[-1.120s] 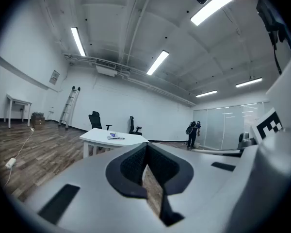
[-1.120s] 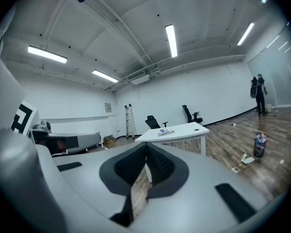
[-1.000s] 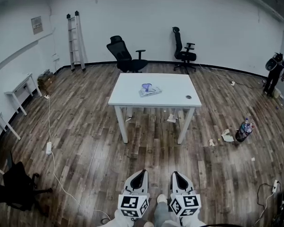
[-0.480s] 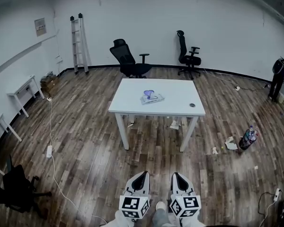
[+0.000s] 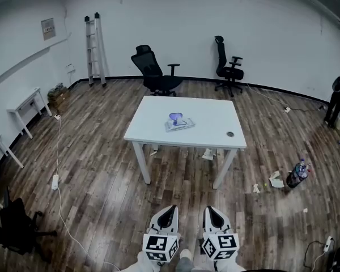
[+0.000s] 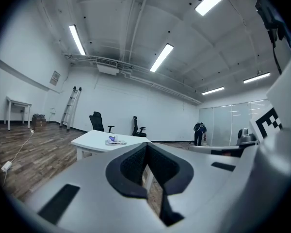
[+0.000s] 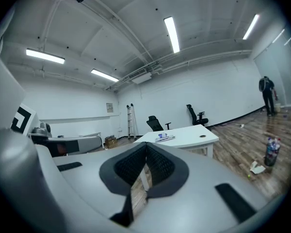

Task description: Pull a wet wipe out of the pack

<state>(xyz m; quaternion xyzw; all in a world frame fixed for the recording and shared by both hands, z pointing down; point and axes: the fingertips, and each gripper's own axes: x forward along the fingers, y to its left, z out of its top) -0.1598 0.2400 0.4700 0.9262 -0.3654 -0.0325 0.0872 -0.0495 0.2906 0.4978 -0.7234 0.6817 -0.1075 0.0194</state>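
Both grippers sit low at the bottom of the head view, side by side, pointing fwd toward the table. The left gripper (image 5: 170, 208) has its jaws closed, pads meeting at the tips, nothing btwn them. The right gripper (image 5: 209, 209) is the same: jaws together, empty.

The wet wipe pack (image 5: 179, 124) lies flat on the white table (image 5: 215, 120), approx mid-top, a bit toward the left edge, w/ a purple-blue bit standing up from its top. The pack is well apart from both grippers, w/ wood floor (image 5: 102, 174) btwn.

A small dark round thing (image 5: 230, 134) sits near the table's front right corner, apart from the pack. Beyond the table are two black office chairs (image 5: 154, 72) and a ladder (image 5: 94, 49) at the back wall. A bottle (image 5: 298, 172) stands on the floor right of the table, paper scraps (image 5: 275, 179) beside it. A person (image 5: 336, 98) stands at far right.
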